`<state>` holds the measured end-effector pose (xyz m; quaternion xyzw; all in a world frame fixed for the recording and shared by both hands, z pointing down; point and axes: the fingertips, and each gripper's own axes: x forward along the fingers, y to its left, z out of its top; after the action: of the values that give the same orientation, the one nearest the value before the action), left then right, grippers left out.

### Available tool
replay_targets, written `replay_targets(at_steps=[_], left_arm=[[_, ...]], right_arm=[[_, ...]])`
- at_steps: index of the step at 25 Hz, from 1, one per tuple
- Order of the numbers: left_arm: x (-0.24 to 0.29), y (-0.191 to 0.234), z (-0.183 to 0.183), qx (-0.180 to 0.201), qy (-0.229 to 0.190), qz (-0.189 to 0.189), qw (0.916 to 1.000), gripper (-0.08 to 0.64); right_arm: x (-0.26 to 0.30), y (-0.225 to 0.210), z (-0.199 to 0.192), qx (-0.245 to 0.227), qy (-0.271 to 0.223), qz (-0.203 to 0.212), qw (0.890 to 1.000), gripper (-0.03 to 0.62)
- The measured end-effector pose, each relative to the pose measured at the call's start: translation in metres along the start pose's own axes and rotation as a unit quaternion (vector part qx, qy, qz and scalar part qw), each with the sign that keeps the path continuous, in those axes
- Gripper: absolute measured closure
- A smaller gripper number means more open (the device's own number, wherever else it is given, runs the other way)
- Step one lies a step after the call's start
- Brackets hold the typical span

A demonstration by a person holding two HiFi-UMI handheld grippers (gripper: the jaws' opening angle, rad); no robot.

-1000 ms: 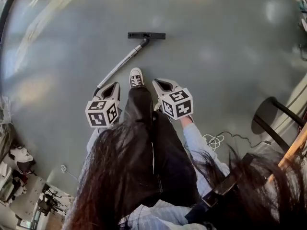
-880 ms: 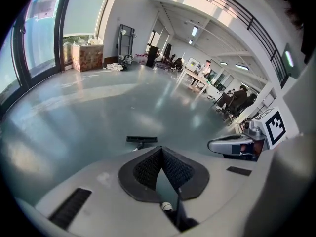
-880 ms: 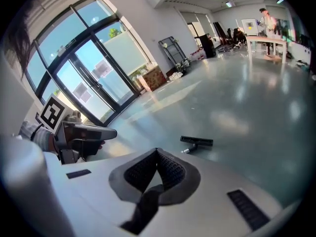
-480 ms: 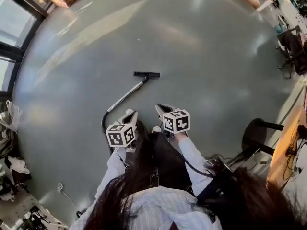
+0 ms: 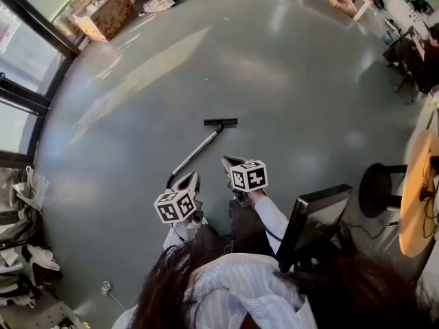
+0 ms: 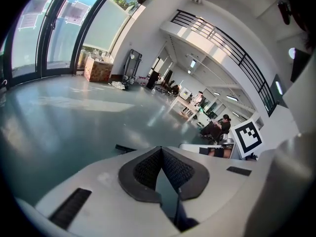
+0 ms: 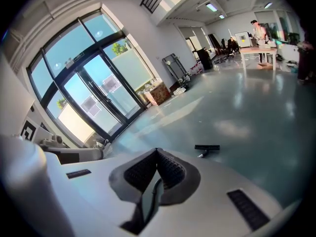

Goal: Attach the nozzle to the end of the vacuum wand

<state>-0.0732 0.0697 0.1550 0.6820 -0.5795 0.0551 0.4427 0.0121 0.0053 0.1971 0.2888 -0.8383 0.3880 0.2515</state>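
The polished grey-green floor [image 5: 309,101] fills the head view, and on it lies the slim silver metal vacuum wand [image 5: 199,153], its long axis running from about 7 o'clock up to 1 o'clock. The white left gripper [image 5: 187,179] and the white right gripper [image 5: 230,162] hang above the floor, each with its ribbed pads pressed together on nothing. The flat black plastic nozzle [image 5: 220,123] sits crosswise at the wand's far end, apparently already joined (whether fully seated is too small to tell). It lies near 12 o'clock from the right gripper and 1 o'clock from the left. The right gripper looks nearer the nozzle, while the left is over the wand's near end.
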Motion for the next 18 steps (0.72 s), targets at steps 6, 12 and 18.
replay_targets(at_steps=[6, 12, 18], left_arm=[[-0.073, 0.011, -0.039, 0.010, -0.002, -0.035, 0.9993, 0.555], [-0.161, 0.057, -0.080, -0.009, 0.002, -0.058, 0.9983, 0.554], [-0.216, 0.118, -0.104, -0.037, -0.006, -0.069, 0.9969, 0.555]], right_arm=[[-0.016, 0.064, -0.035, 0.041, -0.037, -0.002, 0.998, 0.586], [-0.019, 0.143, -0.085, 0.049, -0.043, -0.014, 0.998, 0.586], [-0.027, 0.206, -0.148, 0.077, -0.052, -0.023, 0.995, 0.587]])
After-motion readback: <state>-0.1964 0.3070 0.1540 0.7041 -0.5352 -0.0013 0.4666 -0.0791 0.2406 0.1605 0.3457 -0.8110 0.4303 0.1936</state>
